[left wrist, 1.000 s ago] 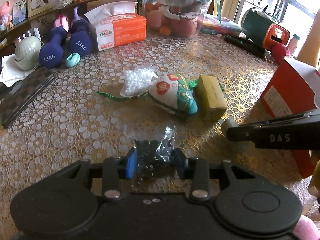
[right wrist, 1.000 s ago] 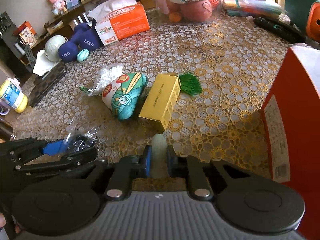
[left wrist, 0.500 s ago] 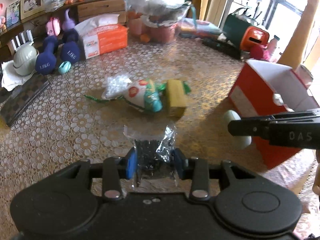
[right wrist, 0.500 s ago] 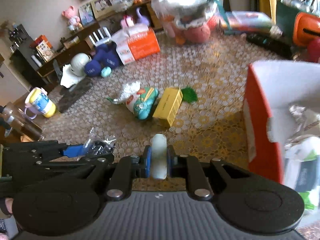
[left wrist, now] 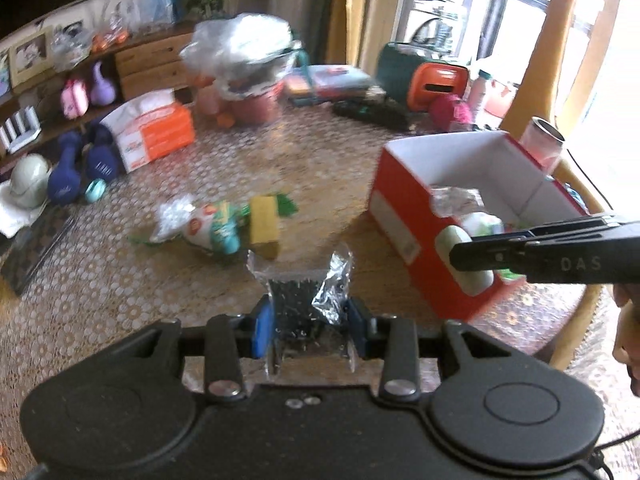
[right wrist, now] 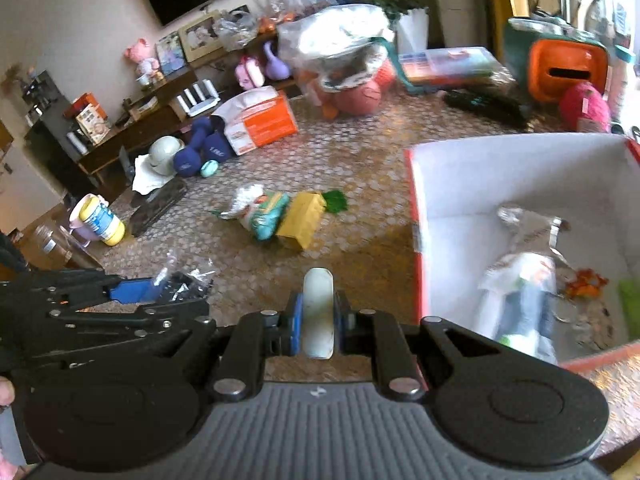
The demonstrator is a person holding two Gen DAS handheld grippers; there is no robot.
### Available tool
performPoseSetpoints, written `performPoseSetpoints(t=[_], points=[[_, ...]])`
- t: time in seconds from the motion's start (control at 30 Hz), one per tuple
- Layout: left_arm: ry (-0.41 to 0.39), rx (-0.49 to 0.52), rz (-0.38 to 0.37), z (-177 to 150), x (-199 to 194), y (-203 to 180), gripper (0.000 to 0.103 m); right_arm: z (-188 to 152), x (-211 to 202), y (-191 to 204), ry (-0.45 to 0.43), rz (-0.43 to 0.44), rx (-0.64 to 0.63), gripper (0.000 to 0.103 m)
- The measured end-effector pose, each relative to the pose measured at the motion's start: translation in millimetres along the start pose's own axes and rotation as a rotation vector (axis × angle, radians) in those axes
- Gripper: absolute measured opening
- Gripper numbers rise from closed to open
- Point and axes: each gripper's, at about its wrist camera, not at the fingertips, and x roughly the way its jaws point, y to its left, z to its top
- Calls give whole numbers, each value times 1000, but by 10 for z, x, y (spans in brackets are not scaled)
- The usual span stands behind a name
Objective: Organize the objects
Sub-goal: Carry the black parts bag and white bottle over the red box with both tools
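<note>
Red box [right wrist: 520, 184] already holds some items; my left tool [left wrist: 308, 322] clamps a screw bag [left wrist: 304, 292], right tool [right wrist: 318, 320] a pale case [right wrist: 318, 304]; a yellow carton [right wrist: 302, 222] and snack bag [right wrist: 266, 216] remain on the counter [right wrist: 360, 216].

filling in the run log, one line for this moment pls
left gripper: shut on clear bag of dark bits | right gripper: shut on pale oval case | red box: open, part filled

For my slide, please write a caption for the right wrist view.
Right gripper holds a pale oval case beside the open red box.
</note>
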Motion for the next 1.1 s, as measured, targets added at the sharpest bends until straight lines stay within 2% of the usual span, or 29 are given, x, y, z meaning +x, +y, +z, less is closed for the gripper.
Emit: performPoseSetpoints(t=[0.27, 0.57, 0.73, 0.93, 1.1], points=[[-25, 76, -33, 187, -55, -504, 37, -30, -475, -413, -56, -37, 41, 15], [-12, 154, -91, 426, 99, -1120, 38, -41, -854, -1173, -110, -141, 141, 15], [15, 183, -122, 537, 259, -1403, 38, -37, -917, -1582, -112, -197, 189, 15], [31, 231, -117, 655, 531, -1668, 38, -38, -936, -1971, -105, -253, 225, 15], [58, 244, -95, 750, 811, -1809, 38, 11, -768, -2186, -80, -265, 248, 15]])
